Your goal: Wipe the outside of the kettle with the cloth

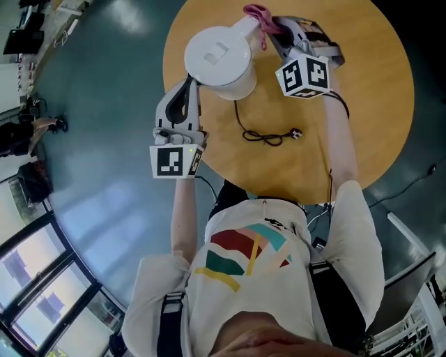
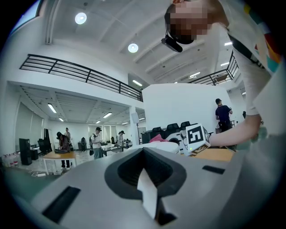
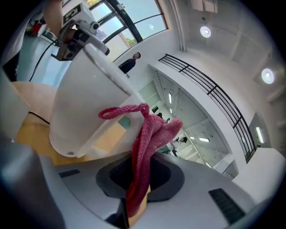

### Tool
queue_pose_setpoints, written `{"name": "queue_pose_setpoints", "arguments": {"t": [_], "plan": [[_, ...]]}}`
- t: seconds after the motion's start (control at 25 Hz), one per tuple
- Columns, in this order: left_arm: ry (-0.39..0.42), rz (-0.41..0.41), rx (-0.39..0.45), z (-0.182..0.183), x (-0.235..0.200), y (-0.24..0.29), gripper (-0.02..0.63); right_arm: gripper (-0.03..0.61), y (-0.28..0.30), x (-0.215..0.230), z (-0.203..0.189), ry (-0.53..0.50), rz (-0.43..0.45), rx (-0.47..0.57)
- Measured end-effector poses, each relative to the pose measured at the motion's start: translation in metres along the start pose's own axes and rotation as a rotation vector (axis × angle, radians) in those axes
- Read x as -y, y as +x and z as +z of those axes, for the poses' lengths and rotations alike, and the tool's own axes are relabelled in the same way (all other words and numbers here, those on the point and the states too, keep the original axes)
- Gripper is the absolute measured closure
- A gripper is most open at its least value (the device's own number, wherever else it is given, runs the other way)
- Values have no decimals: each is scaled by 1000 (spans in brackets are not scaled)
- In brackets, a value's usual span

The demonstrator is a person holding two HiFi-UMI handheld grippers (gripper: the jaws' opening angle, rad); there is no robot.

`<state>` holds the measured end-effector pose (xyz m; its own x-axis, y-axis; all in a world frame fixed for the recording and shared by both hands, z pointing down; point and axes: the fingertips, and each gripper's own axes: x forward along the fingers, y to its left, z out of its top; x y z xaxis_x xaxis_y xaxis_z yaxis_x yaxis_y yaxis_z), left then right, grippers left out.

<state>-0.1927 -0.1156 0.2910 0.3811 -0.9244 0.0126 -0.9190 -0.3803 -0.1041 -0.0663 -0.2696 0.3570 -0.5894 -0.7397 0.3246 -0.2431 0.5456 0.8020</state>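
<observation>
My right claw (image 1: 277,31) pinches the pink cloth (image 3: 149,138) on the white kettle (image 1: 217,56) on the round table (image 1: 348,125), my left claw (image 1: 188,87) is closed and empty, and I think most wiping is left.

I see the kettle (image 1: 219,59) far-left on the table (image 1: 369,104), right by its left edge, so tight there. L gripper (image 1: 189,85) fills the near-left side, R gripper (image 1: 277,31) w/ cloth (image 1: 256,14) the far-right. Cord (image 1: 252,132) w/ plug (image 1: 297,133) snakes across mid-table, near of the kettle. Right half of tabletop is bare: free passage.
</observation>
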Motion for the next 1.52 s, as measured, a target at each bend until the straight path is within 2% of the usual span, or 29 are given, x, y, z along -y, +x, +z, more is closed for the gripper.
{"name": "queue_pose_setpoints", "arguments": {"t": [0.4, 0.6, 0.92, 1.0, 1.12, 1.24, 1.4, 1.52], "plan": [[1, 1, 3, 3, -6, 1, 571, 540, 39, -74, -50, 181, 128, -61], [1, -6, -3, 7, -8, 6, 571, 540, 52, -111, -46, 206, 206, -49], [0, -9, -2, 4, -11, 5, 571, 540, 53, -145, -33, 223, 255, -36], [9, 13, 2, 3, -13, 6, 571, 540, 53, -141, -40, 276, 229, -62], [-4, 92, 43, 12, -22, -3, 571, 540, 41, -122, -56, 429, 124, -123], [-33, 125, 69, 23, -28, -15, 571, 540, 19, -102, -61, 541, 43, -140], [-52, 140, 106, 44, -27, -35, 571, 540, -28, -66, -34, 590, -24, -91], [-79, 129, 160, 51, -20, -46, 571, 540, -64, -41, -3, 700, -93, -1]]}}
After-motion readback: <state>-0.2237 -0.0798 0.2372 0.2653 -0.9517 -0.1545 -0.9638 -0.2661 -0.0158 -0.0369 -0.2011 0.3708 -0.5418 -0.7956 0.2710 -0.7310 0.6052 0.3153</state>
